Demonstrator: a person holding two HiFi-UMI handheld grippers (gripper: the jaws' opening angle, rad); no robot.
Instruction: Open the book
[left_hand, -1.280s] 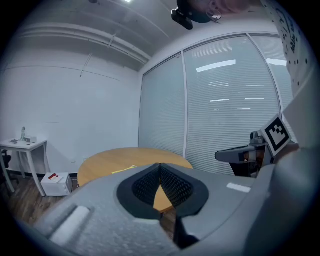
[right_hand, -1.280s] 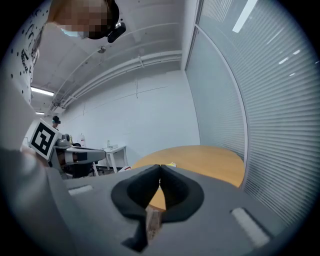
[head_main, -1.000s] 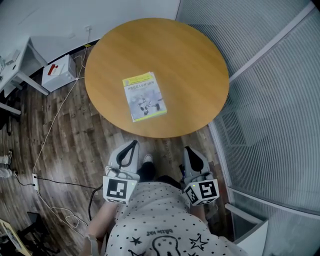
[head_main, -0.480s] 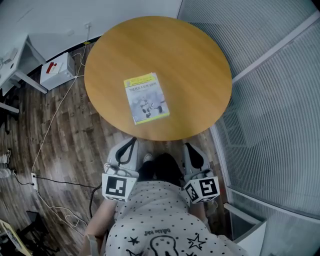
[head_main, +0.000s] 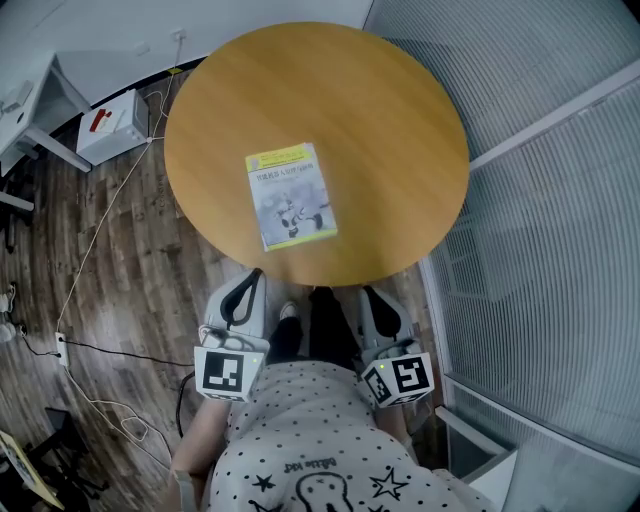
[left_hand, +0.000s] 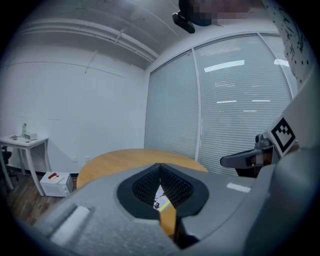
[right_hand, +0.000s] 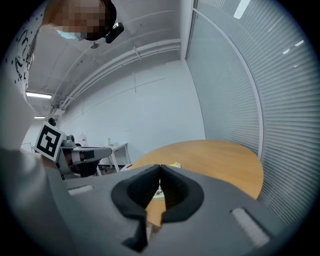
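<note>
A closed book (head_main: 290, 195) with a yellow-edged grey cover lies flat on the round wooden table (head_main: 380, 120), left of its middle. My left gripper (head_main: 254, 274) hangs shut and empty just below the table's near edge, left of the book. My right gripper (head_main: 367, 292) is also shut and empty, beside it, under the near edge to the right. In the left gripper view the jaws (left_hand: 160, 165) meet at the tips, and a strip of the book (left_hand: 161, 202) shows through them. In the right gripper view the shut jaws (right_hand: 160, 167) point at the book (right_hand: 174, 164).
A white box (head_main: 112, 125) with a red mark sits on the wooden floor at the left, by a white desk (head_main: 30, 100). Cables (head_main: 90, 260) trail over the floor. A glass wall with blinds (head_main: 540, 230) curves along the right. The person's legs stand between the grippers.
Both grippers have moved toward the table and now sit nearly at its near edge. The book has not moved, and both jaws stay shut.
</note>
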